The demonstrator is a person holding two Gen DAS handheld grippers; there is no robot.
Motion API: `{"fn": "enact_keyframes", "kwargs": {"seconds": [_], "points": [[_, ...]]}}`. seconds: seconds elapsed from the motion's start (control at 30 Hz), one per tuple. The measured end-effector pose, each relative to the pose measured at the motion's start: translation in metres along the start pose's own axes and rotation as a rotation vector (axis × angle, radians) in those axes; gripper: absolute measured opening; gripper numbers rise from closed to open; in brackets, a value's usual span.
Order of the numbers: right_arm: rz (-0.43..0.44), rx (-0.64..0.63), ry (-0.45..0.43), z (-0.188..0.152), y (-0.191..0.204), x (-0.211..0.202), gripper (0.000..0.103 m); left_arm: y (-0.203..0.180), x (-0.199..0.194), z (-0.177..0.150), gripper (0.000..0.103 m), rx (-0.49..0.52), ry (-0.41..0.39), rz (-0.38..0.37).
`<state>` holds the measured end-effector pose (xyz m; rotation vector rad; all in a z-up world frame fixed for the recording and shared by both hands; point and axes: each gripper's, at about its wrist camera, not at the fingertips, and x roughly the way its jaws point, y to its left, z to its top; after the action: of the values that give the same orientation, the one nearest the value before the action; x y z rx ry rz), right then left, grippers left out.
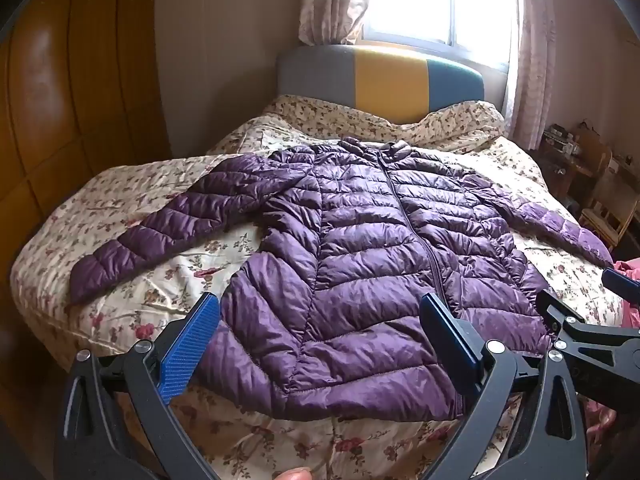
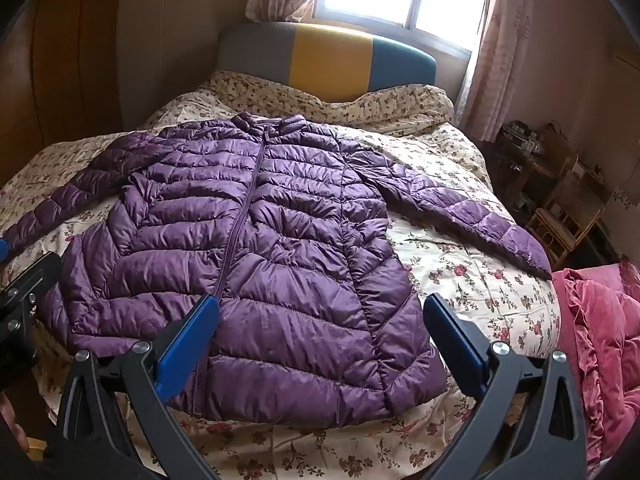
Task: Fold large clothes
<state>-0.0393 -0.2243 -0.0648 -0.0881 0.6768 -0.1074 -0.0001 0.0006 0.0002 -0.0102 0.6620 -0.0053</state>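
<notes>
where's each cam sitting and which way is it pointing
Left wrist: rides on the left tongs, looking forward and down at the purple jacket; both open fingers and a fingertip show, with the right tongs at the right edge.
Right wrist: rides on the right tongs, facing the same way; its open fingers show, the left tongs at the left edge.
Shared: jacket, floral bedspread, headboard, window.

One purple jacket [image 1: 372, 264], two grippers, one bed [image 1: 120, 184] — perhaps two chairs [image 1: 608, 204].
</notes>
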Motion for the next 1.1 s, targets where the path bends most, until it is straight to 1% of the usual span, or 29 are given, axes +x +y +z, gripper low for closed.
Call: {"fn": "enact_keyframes", "kwargs": {"seconds": [0.33,1.1], "points": [[-0.005,-0.005,0.003,-0.0003,0.0006,0.0005,0.101,-0.0013,-0.0008,0.0000,0.099,0.009,0.002,0.010],[-0.006,-0.007,0.002,-0.0006,-0.0001,0.0006,0.101,-0.0032,0.0015,-0.0023,0.099,0.010,0.005,0.005]]}}
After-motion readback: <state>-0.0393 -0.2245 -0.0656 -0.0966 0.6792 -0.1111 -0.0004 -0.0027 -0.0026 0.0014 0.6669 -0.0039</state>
